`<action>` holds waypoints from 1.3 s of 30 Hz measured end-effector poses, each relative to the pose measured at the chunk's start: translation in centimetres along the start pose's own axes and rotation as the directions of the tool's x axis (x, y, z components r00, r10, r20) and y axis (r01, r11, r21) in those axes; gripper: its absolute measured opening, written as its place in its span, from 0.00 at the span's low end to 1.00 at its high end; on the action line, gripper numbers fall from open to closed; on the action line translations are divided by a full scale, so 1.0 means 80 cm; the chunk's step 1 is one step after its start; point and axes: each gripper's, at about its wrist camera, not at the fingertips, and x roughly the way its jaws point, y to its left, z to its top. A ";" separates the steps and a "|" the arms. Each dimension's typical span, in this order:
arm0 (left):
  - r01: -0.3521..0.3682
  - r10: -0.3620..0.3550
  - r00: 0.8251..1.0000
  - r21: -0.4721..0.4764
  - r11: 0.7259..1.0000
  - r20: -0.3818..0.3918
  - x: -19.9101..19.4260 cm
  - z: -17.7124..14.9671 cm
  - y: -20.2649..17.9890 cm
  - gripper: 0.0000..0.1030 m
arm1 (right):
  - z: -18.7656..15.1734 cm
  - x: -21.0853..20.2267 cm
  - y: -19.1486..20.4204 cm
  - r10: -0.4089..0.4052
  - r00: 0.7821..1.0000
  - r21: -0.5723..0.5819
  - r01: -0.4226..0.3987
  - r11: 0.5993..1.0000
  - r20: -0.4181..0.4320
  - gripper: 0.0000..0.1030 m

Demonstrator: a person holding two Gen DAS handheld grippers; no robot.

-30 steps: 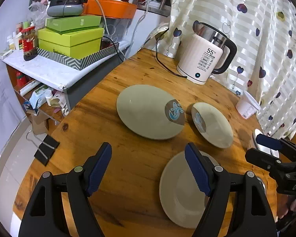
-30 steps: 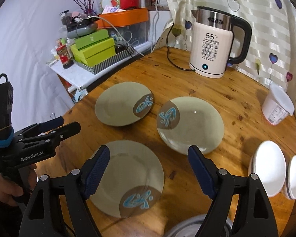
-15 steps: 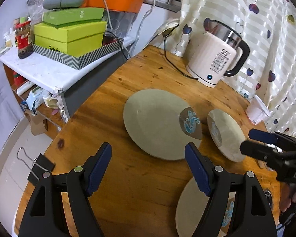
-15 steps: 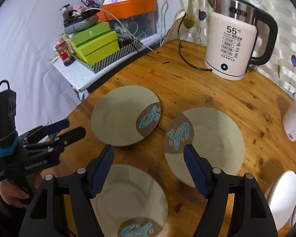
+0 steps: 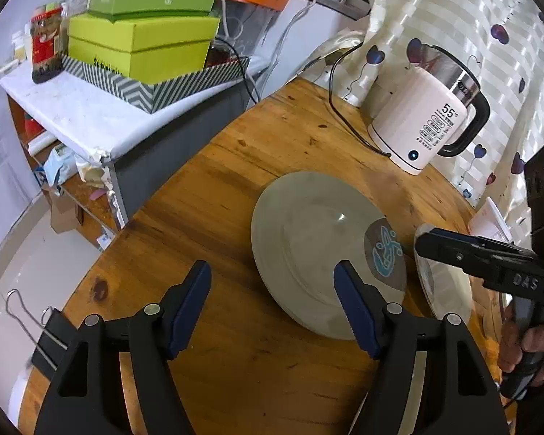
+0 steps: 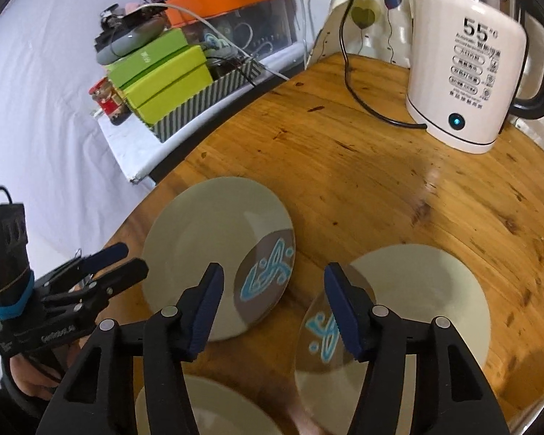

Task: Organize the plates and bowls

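- I am in the approach step; nothing is picked up yet.
- My left gripper [image 5: 272, 304] is closing, nothing between its jaws; the left plate [image 5: 319, 250] lies just beside its right finger.
- My right gripper [image 6: 272, 299] is closing, empty, above the gap between the left plate [image 6: 217, 257] and the right plate [image 6: 409, 311].
- A third plate [image 6: 206, 409] lies near me.
- Next, I think one jaw must go under a rim.

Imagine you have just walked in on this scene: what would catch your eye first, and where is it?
Most striking are the pale plates with blue-patterned brown patches: one plate lies near the round wooden table's left edge, a second plate to its right. Behind them stands a white kettle showing 55. The right tool hangs above the gap between the plates, jaws closing on nothing, and the left tool closes beside the first plate.
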 end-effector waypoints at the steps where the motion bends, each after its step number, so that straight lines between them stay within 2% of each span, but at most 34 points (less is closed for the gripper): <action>1: 0.000 0.000 1.000 -0.003 1.000 -0.002 0.002 0.000 0.001 0.68 | 0.003 0.005 -0.004 0.006 1.000 0.008 -0.006 1.000 -0.007 0.54; 8: 0.017 -0.017 1.000 -0.018 1.000 -0.018 0.012 0.003 0.005 0.57 | 0.014 0.033 -0.011 0.020 0.998 0.012 -0.020 1.000 -0.051 0.42; 16: 0.033 -0.034 0.999 -0.021 0.999 -0.030 0.020 0.004 0.003 0.49 | 0.019 0.049 -0.015 0.027 0.997 0.020 -0.026 0.999 -0.075 0.38; 21: 0.047 -0.048 0.998 -0.020 0.999 -0.040 0.022 0.004 0.001 0.38 | 0.019 0.054 -0.014 0.044 0.995 0.021 -0.043 0.999 -0.087 0.22; 23: 0.050 -0.050 0.998 -0.018 0.999 -0.042 0.023 0.004 -0.001 0.34 | 0.019 0.055 -0.012 0.044 0.995 0.018 -0.043 0.999 -0.085 0.22; 39: 0.040 -0.041 0.999 -0.021 0.999 -0.033 0.016 0.008 -0.002 0.34 | 0.023 0.048 -0.008 0.042 0.995 0.037 -0.039 0.999 -0.086 0.21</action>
